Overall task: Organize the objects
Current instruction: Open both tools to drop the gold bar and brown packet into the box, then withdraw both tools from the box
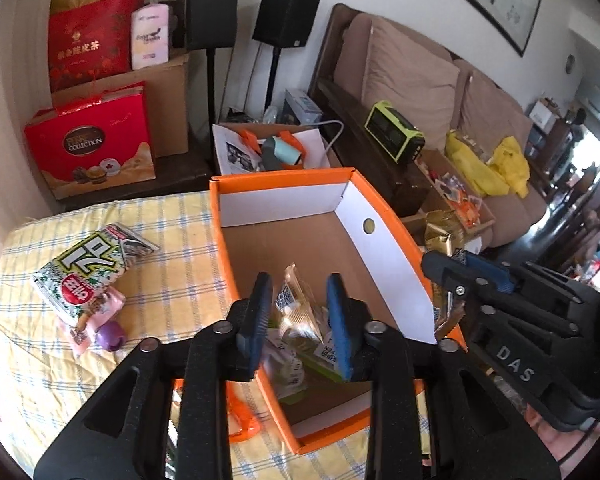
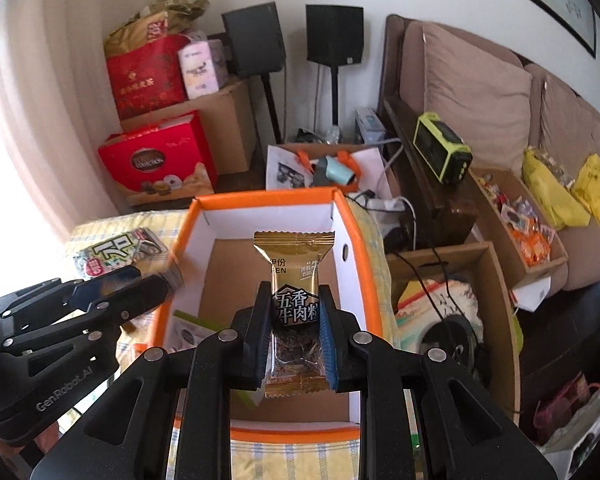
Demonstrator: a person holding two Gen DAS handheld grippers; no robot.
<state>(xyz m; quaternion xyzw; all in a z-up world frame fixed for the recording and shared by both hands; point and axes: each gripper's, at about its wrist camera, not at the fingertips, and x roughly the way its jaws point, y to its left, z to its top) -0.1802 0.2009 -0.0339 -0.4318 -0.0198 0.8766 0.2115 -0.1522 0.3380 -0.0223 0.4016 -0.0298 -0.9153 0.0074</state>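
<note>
Right tongs [image 2: 294, 332] clamped tight on a gold beef snack packet [image 2: 296, 304], held upright over the near half of the orange box [image 2: 180, 240]. Left tongs [image 1: 300, 320] parted a little above the box's near left corner, a crinkly gold packet [image 1: 298, 304] loose between the pads, not squeezed by them; more wrapped snacks lie on the box floor just below. Out left on the yellow checked tabletop [image 1: 172, 280] sits a green-and-white snack bag [image 1: 88, 268], a pink packet [image 1: 100, 312] and a purple ball [image 1: 110, 334] touching its near edge.
</note>
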